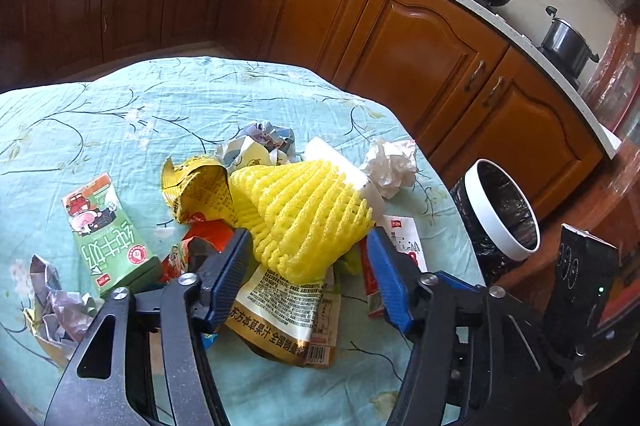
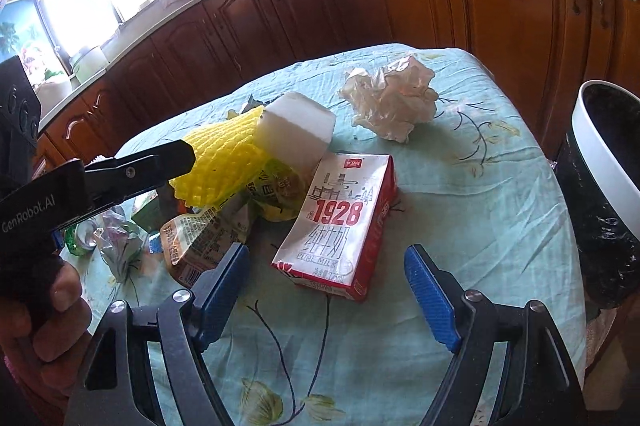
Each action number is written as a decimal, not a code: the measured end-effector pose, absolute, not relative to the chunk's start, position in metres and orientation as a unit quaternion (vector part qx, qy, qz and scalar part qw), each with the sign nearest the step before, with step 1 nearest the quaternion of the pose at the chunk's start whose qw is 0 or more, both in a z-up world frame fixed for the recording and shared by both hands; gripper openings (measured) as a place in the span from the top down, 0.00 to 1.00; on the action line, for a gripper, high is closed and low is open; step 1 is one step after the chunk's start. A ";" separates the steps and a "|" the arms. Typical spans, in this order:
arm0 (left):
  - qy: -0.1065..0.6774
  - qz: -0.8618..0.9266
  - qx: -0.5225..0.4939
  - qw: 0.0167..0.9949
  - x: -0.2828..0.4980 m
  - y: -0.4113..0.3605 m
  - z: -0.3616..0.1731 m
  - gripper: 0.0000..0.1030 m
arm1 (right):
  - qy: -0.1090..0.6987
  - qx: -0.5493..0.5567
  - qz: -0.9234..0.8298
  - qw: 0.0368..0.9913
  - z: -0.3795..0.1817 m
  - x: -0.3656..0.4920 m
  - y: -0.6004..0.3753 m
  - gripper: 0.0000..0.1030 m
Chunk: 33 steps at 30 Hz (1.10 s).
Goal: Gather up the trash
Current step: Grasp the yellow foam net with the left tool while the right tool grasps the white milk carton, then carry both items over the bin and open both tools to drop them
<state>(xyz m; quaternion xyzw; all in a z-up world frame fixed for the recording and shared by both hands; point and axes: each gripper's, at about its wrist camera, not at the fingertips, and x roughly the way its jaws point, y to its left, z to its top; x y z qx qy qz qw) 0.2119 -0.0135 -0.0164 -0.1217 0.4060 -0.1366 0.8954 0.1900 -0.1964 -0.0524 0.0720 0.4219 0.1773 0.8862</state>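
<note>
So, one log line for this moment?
left gripper: jaws around foam net | right gripper: open before milk carton | bin: right of table

Our left tongs [image 1: 308,266] slant down toward the tabletop, their blue pads [image 1: 232,266] partly drawn together; we cannot tell whether the pads press on anything. In the right wrist view our left hand [image 2: 48,318] wraps its fingers round the black handle, and one dark arm of those tongs reaches out to the right. Our right tongs [image 2: 330,286] also tilt downward, jaws spread wide, with neither pad touching anything.
</note>
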 end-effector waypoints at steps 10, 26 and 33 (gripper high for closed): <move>0.411 -0.158 -0.116 0.890 0.202 -0.018 -0.021 0.88 | 0.409 0.082 0.169 0.893 -0.054 0.178 -0.216 0.52; 0.380 -0.216 -0.074 0.896 0.169 -0.064 0.006 0.89 | 0.368 0.139 0.136 0.909 -0.026 0.146 -0.294 0.52; 0.387 -0.231 -0.059 0.891 0.169 -0.090 0.003 0.89 | 0.354 0.162 0.110 0.914 -0.020 0.140 -0.330 0.53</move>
